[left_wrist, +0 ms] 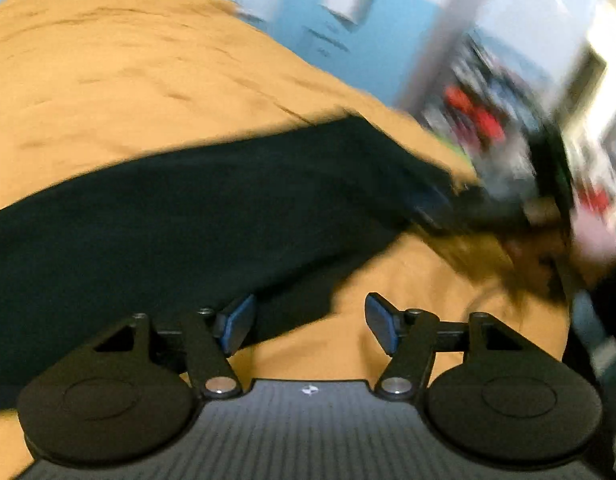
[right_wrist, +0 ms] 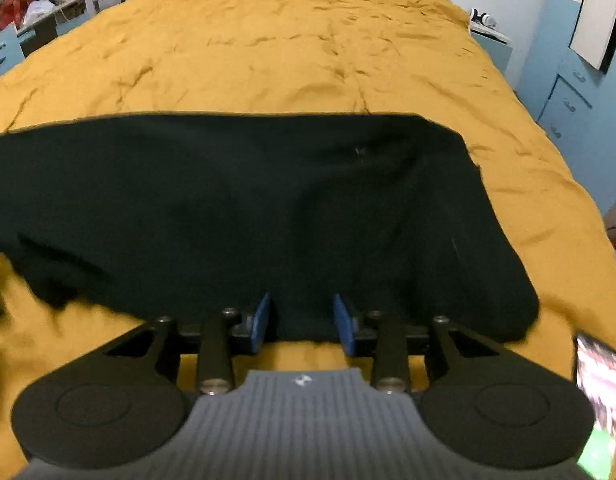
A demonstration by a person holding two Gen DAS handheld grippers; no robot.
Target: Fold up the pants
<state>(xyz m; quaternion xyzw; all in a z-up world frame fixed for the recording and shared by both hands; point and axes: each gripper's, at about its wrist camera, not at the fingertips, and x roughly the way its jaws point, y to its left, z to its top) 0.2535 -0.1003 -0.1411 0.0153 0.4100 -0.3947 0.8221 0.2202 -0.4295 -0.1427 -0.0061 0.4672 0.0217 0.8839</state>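
Dark green-black pants [right_wrist: 248, 208] lie spread across a mustard-yellow bedspread [right_wrist: 292, 40]. My right gripper [right_wrist: 304, 322] is open, its blue pads on either side of the near edge of the pants, with cloth between them. In the left wrist view the pants [left_wrist: 196, 216] run as a dark band across the bedspread [left_wrist: 108, 72]. My left gripper [left_wrist: 311, 324] is open wide; its left pad [left_wrist: 238, 322] is over the pants' edge, its right pad over bare bedspread. The right gripper [left_wrist: 439, 204] shows blurred at the pants' far end.
Blue cabinets [right_wrist: 567, 96] and a white board [right_wrist: 595, 16] stand to the right of the bed. A cluttered desk and shelves [right_wrist: 48, 4] stand at the back left. A phone with a lit screen [right_wrist: 597, 392] lies at the bed's near right.
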